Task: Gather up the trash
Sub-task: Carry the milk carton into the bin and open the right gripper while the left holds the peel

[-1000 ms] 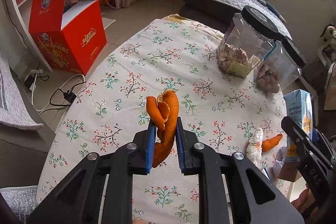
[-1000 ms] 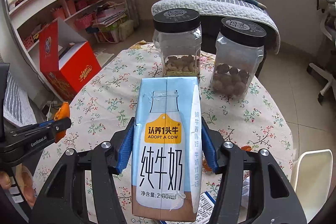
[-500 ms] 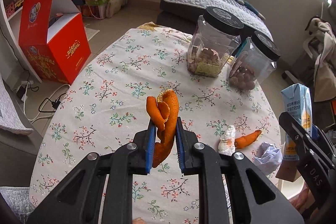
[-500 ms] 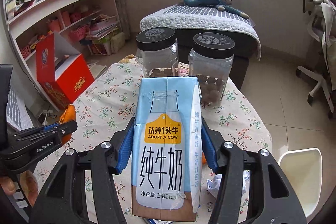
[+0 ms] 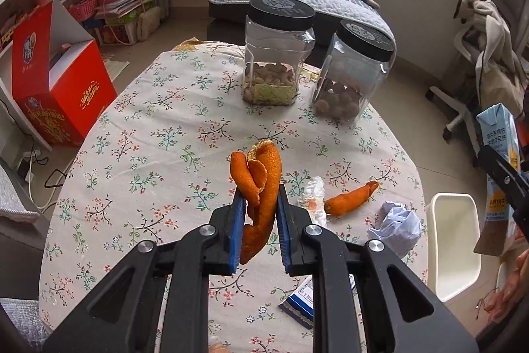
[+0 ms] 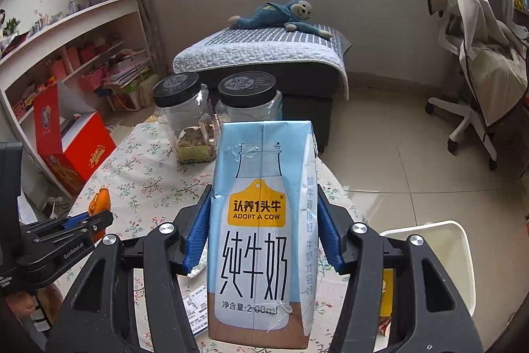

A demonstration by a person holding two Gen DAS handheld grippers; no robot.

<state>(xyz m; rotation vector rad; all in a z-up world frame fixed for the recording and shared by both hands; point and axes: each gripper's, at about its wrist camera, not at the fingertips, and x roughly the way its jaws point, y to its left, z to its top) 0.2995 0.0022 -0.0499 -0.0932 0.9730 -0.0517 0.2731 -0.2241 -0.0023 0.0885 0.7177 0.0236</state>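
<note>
Both claws, the left gripper (image 5: 258, 204) and right gripper (image 6: 261, 230), share one build: matte black angular arms with triangular cut-outs, silver round screws at the joints behind the tips, and ribbed blue pads (image 5: 235, 230) lining the inner faces.

Both my grippers are up off the table and angled down. My left gripper (image 5: 259, 204) is squeezed tight, blue pads (image 5: 236, 222) pinching a curled orange peel (image 5: 259, 187) that sticks up past the tips. My right gripper (image 6: 261, 230) sits about half spread, pads (image 6: 198, 234) pressed flat on both sides of an upright milk carton (image 6: 261, 230). From the right wrist view the left one shows side-on at the left edge.
</note>
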